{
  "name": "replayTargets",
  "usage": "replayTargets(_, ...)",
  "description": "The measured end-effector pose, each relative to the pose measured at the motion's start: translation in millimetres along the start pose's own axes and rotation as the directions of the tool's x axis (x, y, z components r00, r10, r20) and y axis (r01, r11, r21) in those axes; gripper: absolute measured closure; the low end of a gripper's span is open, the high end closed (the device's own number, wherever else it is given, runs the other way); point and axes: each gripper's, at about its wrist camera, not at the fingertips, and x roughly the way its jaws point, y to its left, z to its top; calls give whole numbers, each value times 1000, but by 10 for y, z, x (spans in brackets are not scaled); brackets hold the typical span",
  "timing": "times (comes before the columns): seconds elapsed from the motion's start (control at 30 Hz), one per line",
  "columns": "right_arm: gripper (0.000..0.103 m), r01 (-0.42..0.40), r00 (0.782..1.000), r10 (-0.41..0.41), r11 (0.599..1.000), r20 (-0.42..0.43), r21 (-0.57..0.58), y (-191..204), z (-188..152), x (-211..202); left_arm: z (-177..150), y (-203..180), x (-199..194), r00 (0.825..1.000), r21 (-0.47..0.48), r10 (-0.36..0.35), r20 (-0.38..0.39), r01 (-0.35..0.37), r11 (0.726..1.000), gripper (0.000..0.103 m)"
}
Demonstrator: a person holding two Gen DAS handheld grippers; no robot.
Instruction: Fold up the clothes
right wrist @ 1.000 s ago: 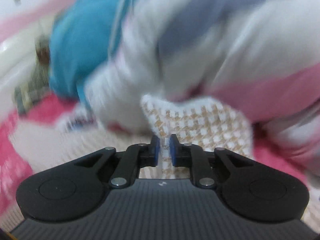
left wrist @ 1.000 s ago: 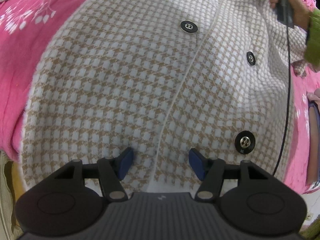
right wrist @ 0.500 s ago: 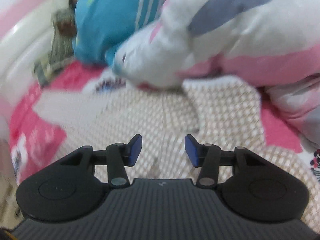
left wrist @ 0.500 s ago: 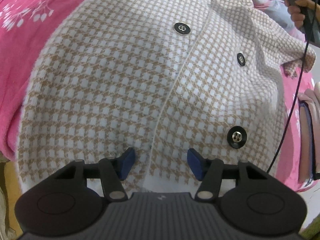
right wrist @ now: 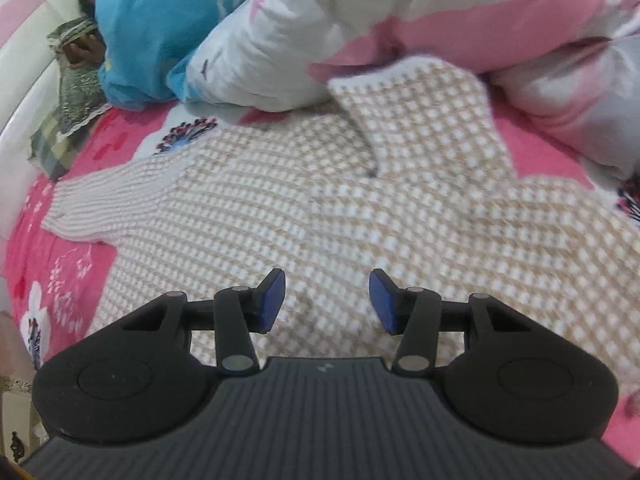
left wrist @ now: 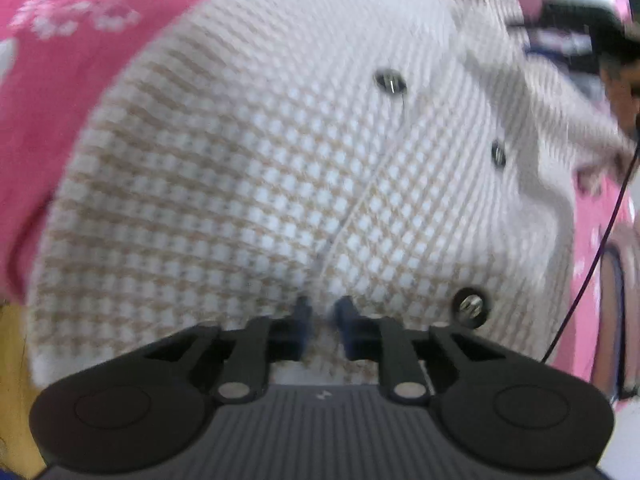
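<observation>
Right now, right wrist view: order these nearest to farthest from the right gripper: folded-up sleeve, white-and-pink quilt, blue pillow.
1. Folded-up sleeve, just ahead of the open right gripper, slightly right, lying on the cardigan.
2. White-and-pink quilt, behind the sleeve, across the top centre and right.
3. Blue pillow, far top left, at the head of the bed.

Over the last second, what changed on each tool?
The left tool closed from wide open onto the hem of the checked cardigan. The right tool let go of the sleeve cuff it was pinching and now hangs open above the cardigan. The cardigan stays spread on the pink sheet.
</observation>
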Motion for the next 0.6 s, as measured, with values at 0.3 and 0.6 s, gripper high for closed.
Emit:
replayTargets(0.3, 59, 31, 999, -34, 992, -21, -121, 113, 59, 222, -312, 119, -101, 1000, -159, -18, -21, 14, 987, 99)
replayTargets(0.6, 58, 2, 1000, -5, 989, -17, -148, 318, 360, 369, -313, 145, -375, 998, -158, -41, 47, 48, 986, 99)
